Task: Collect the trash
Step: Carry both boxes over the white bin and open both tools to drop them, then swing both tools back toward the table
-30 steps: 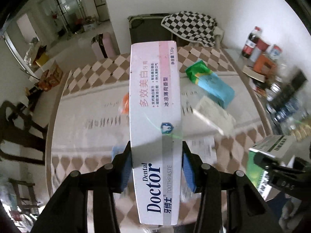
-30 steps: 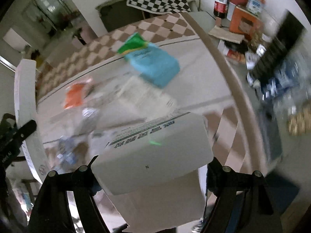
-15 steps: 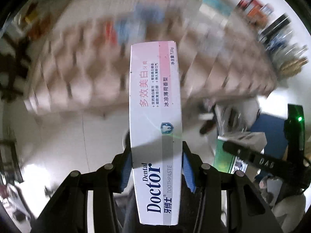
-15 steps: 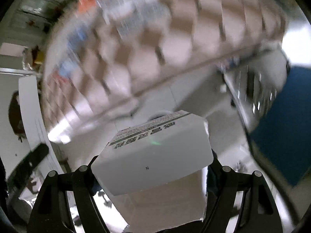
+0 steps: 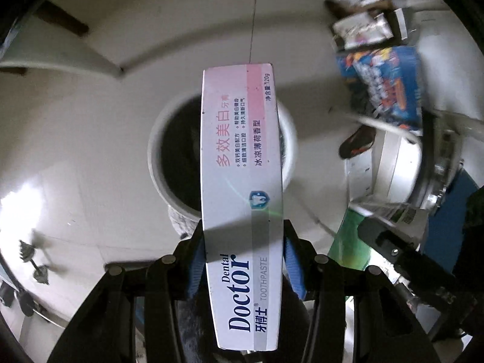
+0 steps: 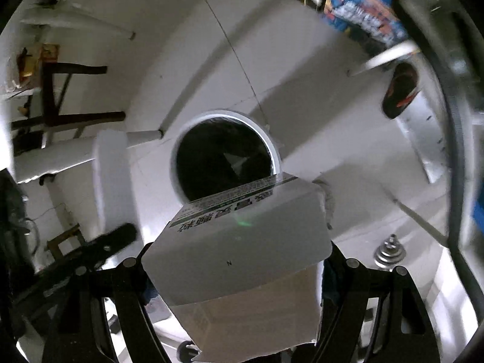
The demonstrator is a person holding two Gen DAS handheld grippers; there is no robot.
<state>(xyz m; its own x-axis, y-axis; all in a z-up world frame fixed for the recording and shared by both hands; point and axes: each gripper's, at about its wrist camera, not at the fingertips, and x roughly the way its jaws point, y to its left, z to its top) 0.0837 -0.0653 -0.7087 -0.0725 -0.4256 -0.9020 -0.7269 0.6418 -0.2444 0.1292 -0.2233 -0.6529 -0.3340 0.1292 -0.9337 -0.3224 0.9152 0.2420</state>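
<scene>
The left tool (image 5: pixel 242 264) has its blue rubber pads (image 5: pixel 195 267) against a long, flat-sided white-and-pink cardboard toothpaste box (image 5: pixel 240 181), its jaws easing open. The box reaches out over a round white plastic bin (image 5: pixel 157 163) with a dark liner, standing on the glossy pale tiled floor (image 5: pixel 90 121). The right tool (image 6: pixel 239 275) clamps a squat, matte white cardboard carton (image 6: pixel 242 242) with a green side, just above the bin's smooth rim (image 6: pixel 272 148). A dark slipper (image 6: pixel 400 93) lies nearby.
</scene>
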